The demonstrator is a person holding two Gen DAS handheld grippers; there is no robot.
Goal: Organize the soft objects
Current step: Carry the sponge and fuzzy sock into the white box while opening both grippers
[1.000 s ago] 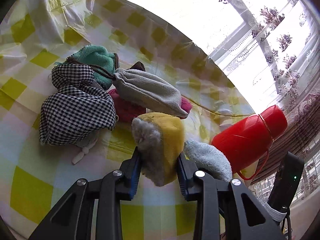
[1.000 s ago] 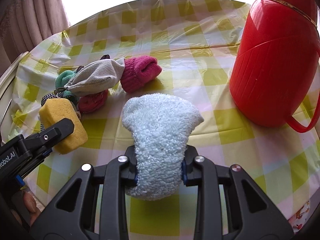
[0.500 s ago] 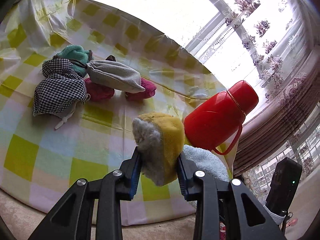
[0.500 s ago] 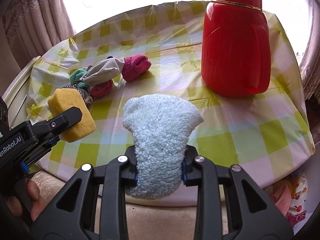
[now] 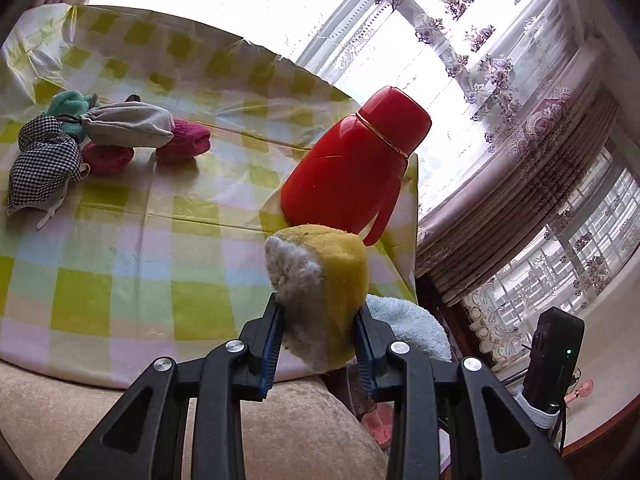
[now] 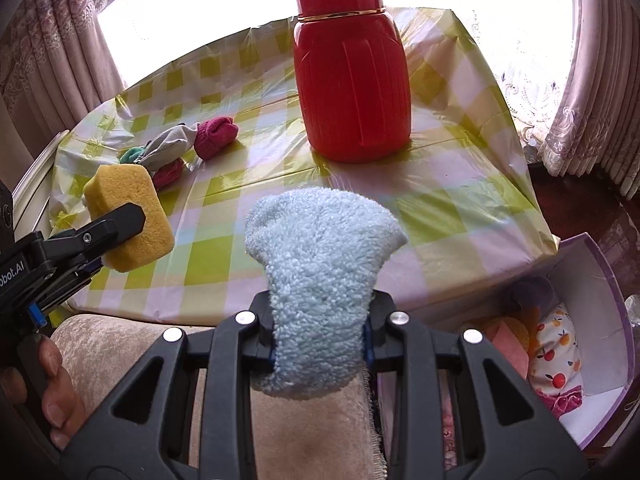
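Left gripper (image 5: pixel 318 328) is clamped on a yellow sponge (image 5: pixel 324 284), blue pads squeezing it from both sides, the grey fuzzy face of it turned to the left in the left wrist view. The sponge hangs in the air over the near edge of the bench (image 5: pixel 132 240), not touching the checked cloth. From the right wrist view the same sponge (image 6: pixel 128 216) shows at the far left, pinched in the black fingers, with a hand (image 6: pixel 44 392) wrapped round the handle below it.

Right gripper (image 6: pixel 320 332) is closed tight on a pale blue fluffy cloth (image 6: pixel 320 264); the cloth bulges out above the pads and droops a little beneath them. It too is off the bench, held above a beige cushion (image 6: pixel 312 440) in front of the bench edge. In the left wrist view a corner of that blue cloth (image 5: pixel 408 328) peeks out just behind the sponge.

On the bench, a red flask (image 6: pixel 350 84) stands upright toward the far right side. Well apart from it, at the far left, sits a small heap: a grey pouch (image 5: pixel 128 126) lying across two pink socks (image 5: pixel 184 142), a teal cloth (image 5: pixel 68 102) behind, and a black-and-white checked cloth (image 5: pixel 42 168) at the near left of the pile.

Down to the right of the bench, a white box (image 6: pixel 592 312) holds more fabric, one piece printed with oranges (image 6: pixel 558 344).
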